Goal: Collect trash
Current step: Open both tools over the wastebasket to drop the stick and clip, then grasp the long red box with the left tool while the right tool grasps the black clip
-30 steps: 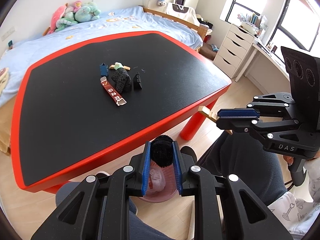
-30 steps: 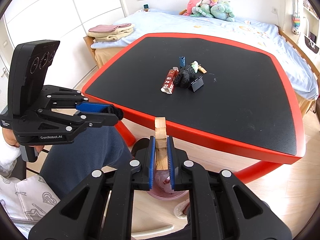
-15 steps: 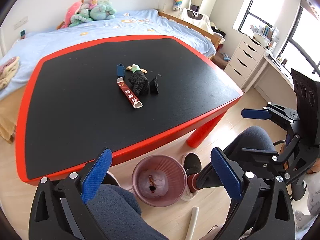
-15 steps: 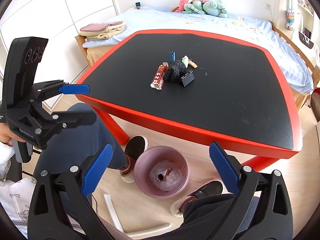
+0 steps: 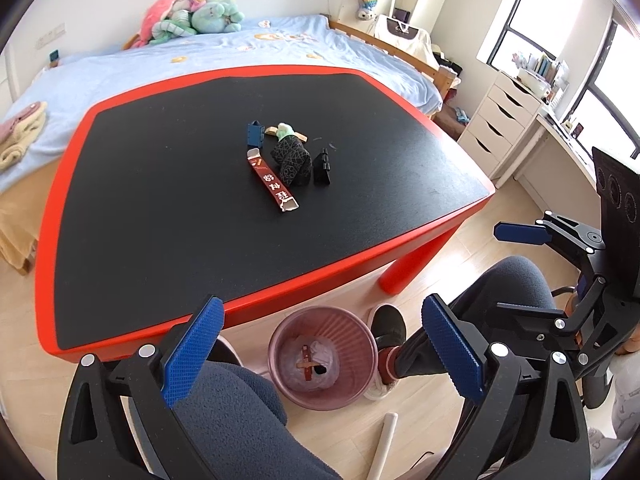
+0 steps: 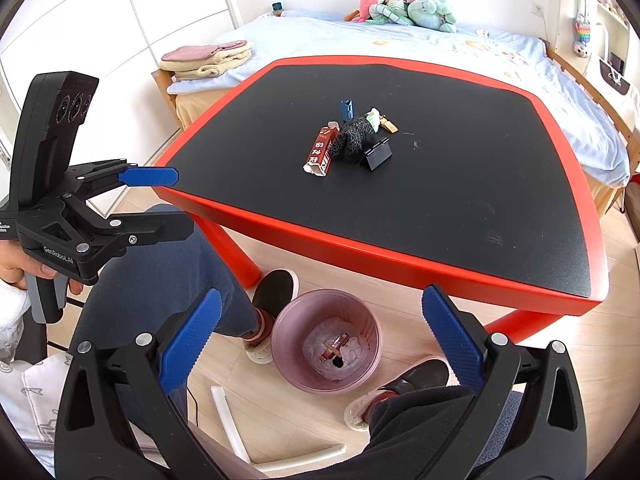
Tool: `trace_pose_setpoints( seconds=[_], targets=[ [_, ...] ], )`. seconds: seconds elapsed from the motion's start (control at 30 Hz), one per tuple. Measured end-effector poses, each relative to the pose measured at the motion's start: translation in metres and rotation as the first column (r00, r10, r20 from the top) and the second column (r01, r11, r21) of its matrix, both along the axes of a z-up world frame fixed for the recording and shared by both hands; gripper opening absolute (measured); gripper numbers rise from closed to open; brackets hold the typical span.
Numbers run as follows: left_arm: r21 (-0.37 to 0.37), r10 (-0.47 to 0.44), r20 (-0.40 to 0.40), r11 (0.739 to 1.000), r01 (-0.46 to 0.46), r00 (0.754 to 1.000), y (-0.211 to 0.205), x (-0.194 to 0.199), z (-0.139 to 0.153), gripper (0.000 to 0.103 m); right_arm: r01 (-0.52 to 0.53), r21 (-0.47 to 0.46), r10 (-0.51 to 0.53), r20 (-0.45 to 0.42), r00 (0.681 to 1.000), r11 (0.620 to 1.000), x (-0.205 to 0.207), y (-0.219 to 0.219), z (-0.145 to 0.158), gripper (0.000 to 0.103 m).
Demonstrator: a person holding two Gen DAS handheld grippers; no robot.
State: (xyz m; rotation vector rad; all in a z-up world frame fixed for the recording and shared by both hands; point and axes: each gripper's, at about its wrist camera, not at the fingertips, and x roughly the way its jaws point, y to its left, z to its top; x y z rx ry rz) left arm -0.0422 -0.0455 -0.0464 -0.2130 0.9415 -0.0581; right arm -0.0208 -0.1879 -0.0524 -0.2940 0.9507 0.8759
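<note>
Left wrist view: the left gripper has its blue-padded fingers spread wide with nothing between them, and the pink bin sits on the floor straight below the gap, a few scraps lying in its bottom. Beyond the fingertips and higher up, the trash pile lies mid-table: a red wrapper, a black mesh wad, a black binder clip, a small blue piece and a greenish scrap. Off to the right of the fingers, the right gripper hangs over the person's knee, also parted and holding nothing.

Right wrist view: the right gripper's fingers stand wide apart around the same bin on the floor, with the pile ahead of the tips and the left gripper out to the left, open. Judging by this, both tools are unloaded above the bin, and the next step is a reach forward over the table edge to the pile; the thin wrapper lies flat, so it likely needs a low, edge-on pinch.

The red-rimmed table has a matte black top. Behind it lies a bed with blue sheets and plush toys; the floor is pale wood.
</note>
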Motion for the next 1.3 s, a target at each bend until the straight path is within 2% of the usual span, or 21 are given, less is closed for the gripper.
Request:
trace_pose_setpoints(
  seconds=[0.4,0.73,1.03,1.3],
  targets=[
    [-0.019,0.026,-0.018,0.999,-0.027,1.0,0.008,0.015,0.002,0.095,-0.016,0.009,0.016,0.023,1.0,1.0,0.014,0.003,0.008,0.099],
    [-0.037,0.063,-0.034,0.997,-0.064,0.997,0.021,0.05,0.0,0.095,-0.078,-0.014,0.079,0.089,0.993,0.997,0.054,0.02,0.017,0.099],
    [-0.032,0.108,-0.09,0.993,-0.111,0.99,0.035,0.094,-0.015,0.095,-0.191,-0.048,0.196,0.137,0.971,0.98,0.09,0.041,0.007,0.099],
    [-0.035,0.139,-0.16,0.989,-0.147,0.977,0.044,0.125,-0.042,0.095,-0.275,-0.07,0.281,0.11,0.953,0.959,0.122,0.062,-0.017,0.099]
  ],
)
